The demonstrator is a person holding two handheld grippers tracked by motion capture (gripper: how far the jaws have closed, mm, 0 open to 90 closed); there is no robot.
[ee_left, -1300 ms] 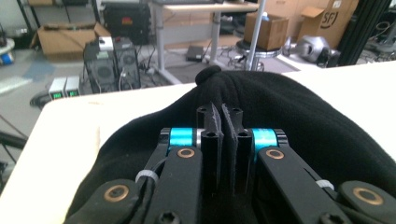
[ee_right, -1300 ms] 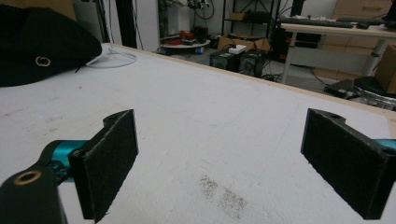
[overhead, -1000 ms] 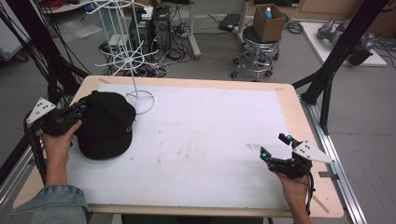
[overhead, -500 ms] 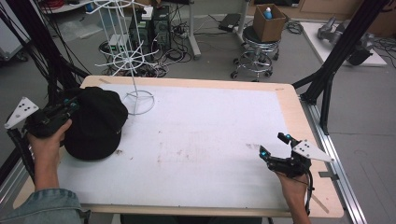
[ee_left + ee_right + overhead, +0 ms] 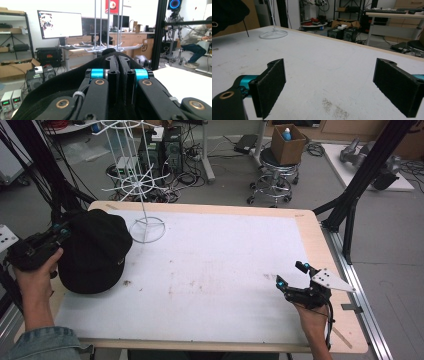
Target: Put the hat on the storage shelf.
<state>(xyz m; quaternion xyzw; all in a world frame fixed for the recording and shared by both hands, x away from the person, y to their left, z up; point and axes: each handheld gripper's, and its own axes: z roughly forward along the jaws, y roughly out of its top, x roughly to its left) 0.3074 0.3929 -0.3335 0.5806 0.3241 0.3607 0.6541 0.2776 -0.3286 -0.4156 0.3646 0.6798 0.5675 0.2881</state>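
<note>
A black cap (image 5: 95, 252) hangs over the table's left edge, its brim pinched in my left gripper (image 5: 62, 229). In the left gripper view the jaws are pressed together on the cap's fabric (image 5: 62, 85), and my left gripper (image 5: 118, 60) points past the cap's crown. My right gripper (image 5: 290, 274) rests low near the table's front right, open, with nothing between its pads (image 5: 272, 85). The right gripper view also catches the cap (image 5: 227, 12) at the top left, raised off the table.
A white wire rack (image 5: 142, 180) stands at the back left on a ring base (image 5: 147, 230), just right of the cap; its base (image 5: 273, 33) appears far off in the right gripper view. The white table mat (image 5: 225, 270) has faint stains. Black frame posts (image 5: 360, 175) flank the table.
My left gripper has carried the cap leftward, toward and partly over the table's left edge. The right gripper has stayed in place and open.
</note>
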